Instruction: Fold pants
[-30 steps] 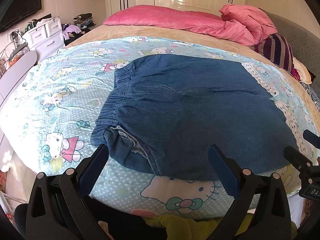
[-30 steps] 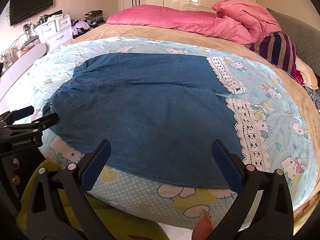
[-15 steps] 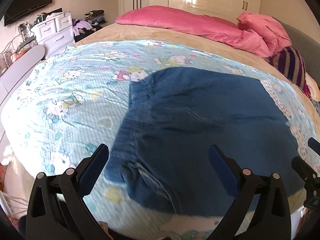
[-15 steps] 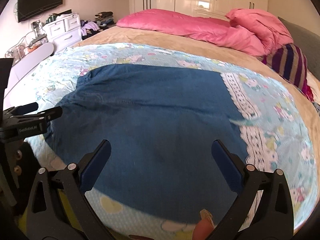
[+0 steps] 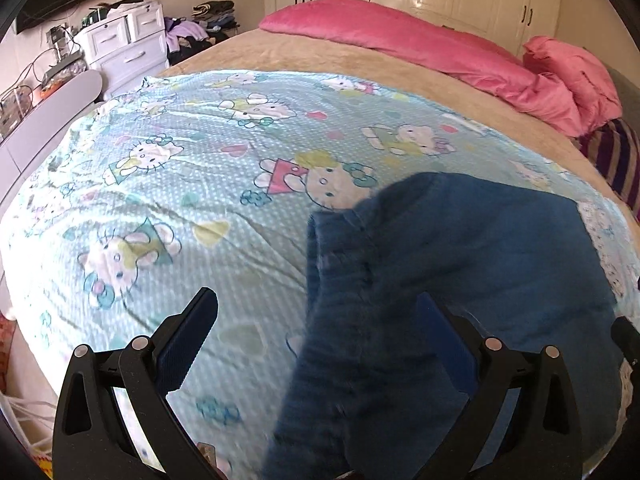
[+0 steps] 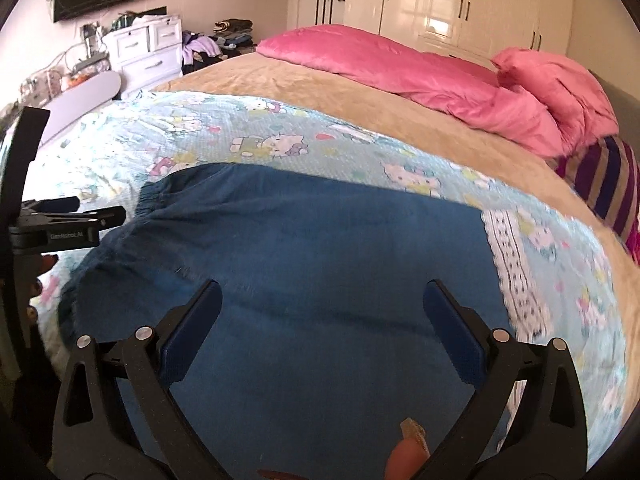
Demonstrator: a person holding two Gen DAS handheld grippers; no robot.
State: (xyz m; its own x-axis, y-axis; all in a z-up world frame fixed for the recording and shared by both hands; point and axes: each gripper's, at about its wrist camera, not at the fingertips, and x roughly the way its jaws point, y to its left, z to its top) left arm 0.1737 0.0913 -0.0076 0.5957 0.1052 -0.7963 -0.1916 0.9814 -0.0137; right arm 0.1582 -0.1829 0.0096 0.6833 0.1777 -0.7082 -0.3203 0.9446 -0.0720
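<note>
Both grippers — left gripper [image 5: 316, 320], right gripper [image 6: 322, 314] — gape empty over the pants [image 6: 304, 264] near the bed's [image 6: 328, 92] front edge; reaching stage — next, pinch the near hem.

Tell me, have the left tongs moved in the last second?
Yes. The left tongs have swung left: the denim pants, once centred between the fingers, now sit right, with more cartoon-cat sheet and the white drawers showing.

matt denim pants [image 6: 320, 264], glossy wardrobe doors [image 6: 448, 4]
</note>
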